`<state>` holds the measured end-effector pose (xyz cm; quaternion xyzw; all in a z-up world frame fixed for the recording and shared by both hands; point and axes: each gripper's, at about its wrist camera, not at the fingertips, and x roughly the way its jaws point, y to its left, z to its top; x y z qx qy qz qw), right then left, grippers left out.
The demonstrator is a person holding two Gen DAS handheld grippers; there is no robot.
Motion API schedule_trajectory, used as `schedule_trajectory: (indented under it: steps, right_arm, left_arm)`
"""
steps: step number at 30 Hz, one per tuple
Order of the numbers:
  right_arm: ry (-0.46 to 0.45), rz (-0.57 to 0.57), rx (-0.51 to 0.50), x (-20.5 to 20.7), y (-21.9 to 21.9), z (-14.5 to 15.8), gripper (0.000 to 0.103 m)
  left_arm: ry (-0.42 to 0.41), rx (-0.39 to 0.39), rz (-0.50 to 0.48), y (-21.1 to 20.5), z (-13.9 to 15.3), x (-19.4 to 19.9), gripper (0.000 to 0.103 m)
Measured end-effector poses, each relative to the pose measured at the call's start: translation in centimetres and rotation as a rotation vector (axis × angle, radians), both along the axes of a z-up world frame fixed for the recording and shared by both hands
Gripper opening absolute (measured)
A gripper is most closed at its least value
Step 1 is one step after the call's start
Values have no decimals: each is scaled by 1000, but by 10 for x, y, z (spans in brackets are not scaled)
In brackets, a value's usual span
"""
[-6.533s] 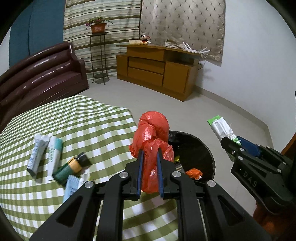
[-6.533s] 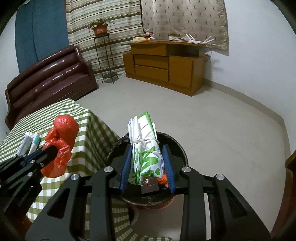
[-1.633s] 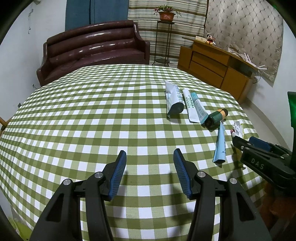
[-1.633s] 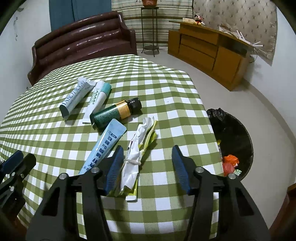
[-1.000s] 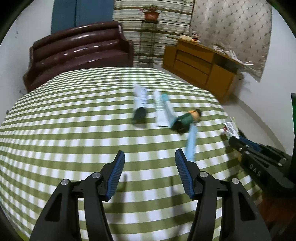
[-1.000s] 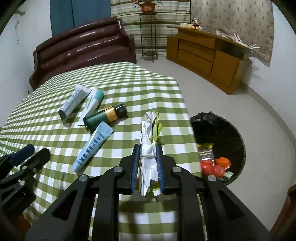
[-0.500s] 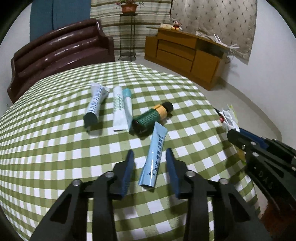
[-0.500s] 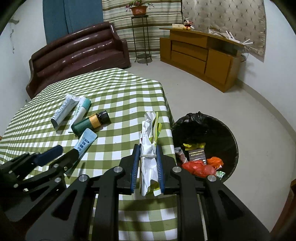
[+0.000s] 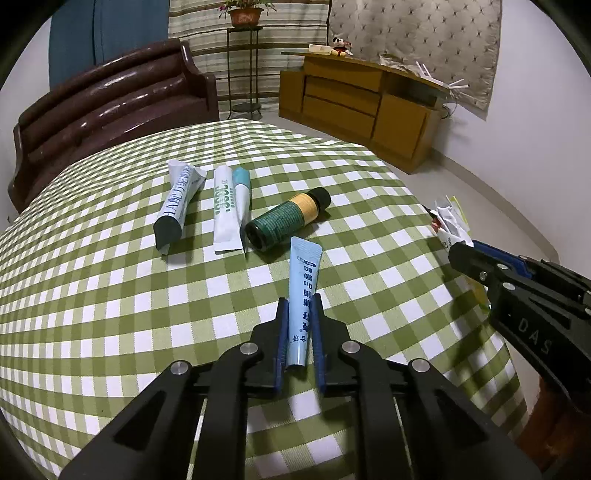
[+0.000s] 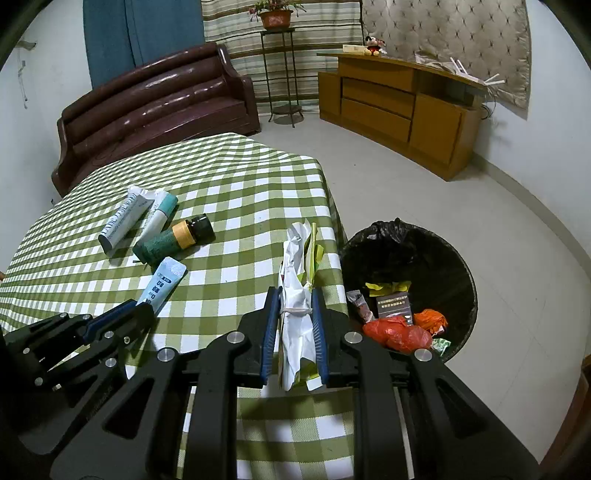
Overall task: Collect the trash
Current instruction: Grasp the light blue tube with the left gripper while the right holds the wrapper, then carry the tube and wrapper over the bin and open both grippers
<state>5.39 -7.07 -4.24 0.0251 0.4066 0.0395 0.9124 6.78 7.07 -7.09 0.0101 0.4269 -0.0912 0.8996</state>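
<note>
Trash lies across a bench (image 9: 110,295) covered in green-and-white checked cloth. At the lower middle of the left wrist view, the left gripper (image 9: 300,334) has its blue-padded fingers (image 9: 281,332) drawn in against a pale blue tube (image 9: 303,295), pinching its lower end while the flat crimped end points up the frame toward a dark green bottle (image 9: 286,218) with a yellow band and black cap. That bottle lies on its side, just beside a white and teal tube (image 9: 231,206); a grey-white tube (image 9: 176,201) with a dark cap lies apart to the left of those.

In the right wrist view the right gripper (image 10: 293,325) sits at the lower middle, closed tight on a bundle of crumpled white paper and yellow-green wrapper (image 10: 297,295) tied with a rubber band. The bundle stands up between the pads, over the bench's right edge. The same bundle shows at the right edge of the left wrist view, poking out of the right gripper's tip.

Right of the bench, on the pale floor, stands a round trash bin (image 10: 458,266) lined with a black bag. Inside lie a red plastic bag (image 10: 395,332), an orange scrap, a small dark box and a yellow wrapper.

At the upper left a dark brown leather sofa (image 10: 159,99) sits behind the bench. A wooden cabinet (image 10: 399,103) stands at the upper right, with a potted plant on a metal stand (image 10: 277,22) between them.
</note>
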Motion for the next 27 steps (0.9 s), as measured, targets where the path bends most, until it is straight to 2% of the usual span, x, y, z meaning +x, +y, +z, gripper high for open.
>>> schedule_trajectory:
  steps: [14,27]
  right_arm:
    - [-7,0,-4,-3,0,1,18]
    - [-47,-39,-17,-10,-27,14,18]
  left_arm:
    - [-23,-9,24,13,8,-16,10]
    - [-93,-13,-5,3,42,-25,10]
